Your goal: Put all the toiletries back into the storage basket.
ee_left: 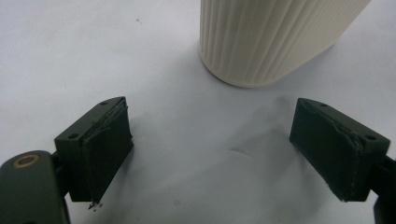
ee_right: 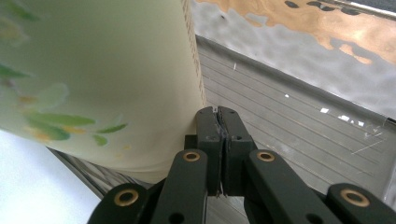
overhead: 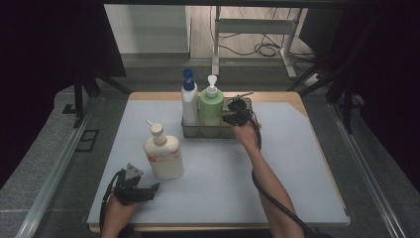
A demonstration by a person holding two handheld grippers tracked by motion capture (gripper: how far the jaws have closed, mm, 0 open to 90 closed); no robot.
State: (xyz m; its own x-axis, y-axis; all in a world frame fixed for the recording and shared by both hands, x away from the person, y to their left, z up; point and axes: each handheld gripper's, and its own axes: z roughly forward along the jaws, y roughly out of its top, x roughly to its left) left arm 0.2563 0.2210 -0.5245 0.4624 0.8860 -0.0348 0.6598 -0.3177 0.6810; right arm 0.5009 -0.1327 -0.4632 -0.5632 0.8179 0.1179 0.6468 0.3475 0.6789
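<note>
A cream pump bottle [overhead: 163, 153] stands on the pale mat left of centre; the left gripper view has its ribbed base [ee_left: 266, 37] just ahead. My left gripper [overhead: 151, 190] [ee_left: 210, 126] lies low near the front left, open, with only bare mat between its jaws. At the back, a metal tray [overhead: 208, 133] holds a white bottle with a blue cap [overhead: 189, 99] and a green pump bottle [overhead: 211, 105]. My right gripper [overhead: 234, 115] [ee_right: 222, 116] dips into the tray's right part, shut on nothing, right beside the green bottle [ee_right: 93, 70].
The tray's ridged metal floor [ee_right: 289, 121] stretches to the right of the green bottle, with its shiny far wall beyond. Wooden table edges [overhead: 302, 101] frame the mat. A cable trails from each gripper. Dark stands and a desk frame stand beyond the table.
</note>
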